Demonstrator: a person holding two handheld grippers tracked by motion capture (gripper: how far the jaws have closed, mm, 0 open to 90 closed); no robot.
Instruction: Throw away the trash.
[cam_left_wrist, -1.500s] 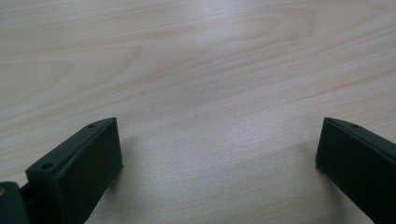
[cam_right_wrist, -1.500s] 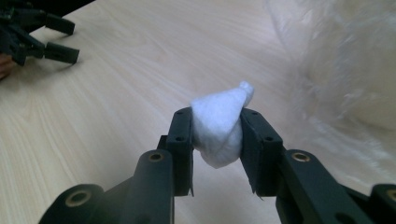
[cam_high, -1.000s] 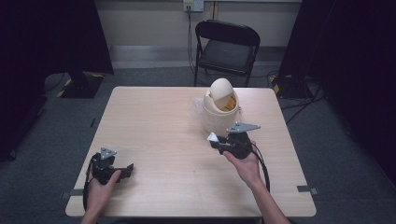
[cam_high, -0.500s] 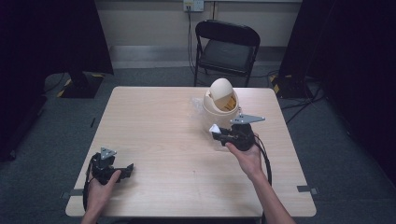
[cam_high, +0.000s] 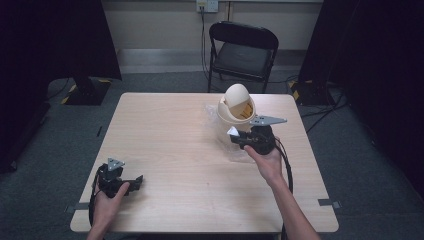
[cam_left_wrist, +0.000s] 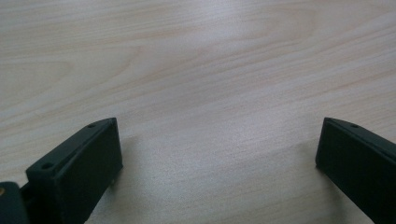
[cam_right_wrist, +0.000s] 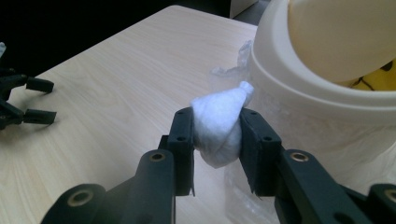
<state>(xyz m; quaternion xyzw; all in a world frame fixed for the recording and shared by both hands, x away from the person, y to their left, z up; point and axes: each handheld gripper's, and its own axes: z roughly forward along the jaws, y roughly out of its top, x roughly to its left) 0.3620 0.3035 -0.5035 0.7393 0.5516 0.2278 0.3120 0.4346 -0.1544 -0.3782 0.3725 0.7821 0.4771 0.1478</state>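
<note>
The right claw (cam_right_wrist: 215, 135) squeezes a white paper ball (cam_right_wrist: 219, 125) just beside the little bin (cam_high: 236, 114). The left claw (cam_high: 131, 182) rests wide open and empty. Next, the ball likely needs pushing through the bin's swinging lid (cam_high: 237, 96)

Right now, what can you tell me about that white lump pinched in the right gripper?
The white wad looks like soft crumpled tissue or cotton, rounded, with a twisted tip pointing up toward the cream bin. The right gripper is shut on its sides and holds it above the table, just beside the bin's wall, apparently not touching it.
</note>
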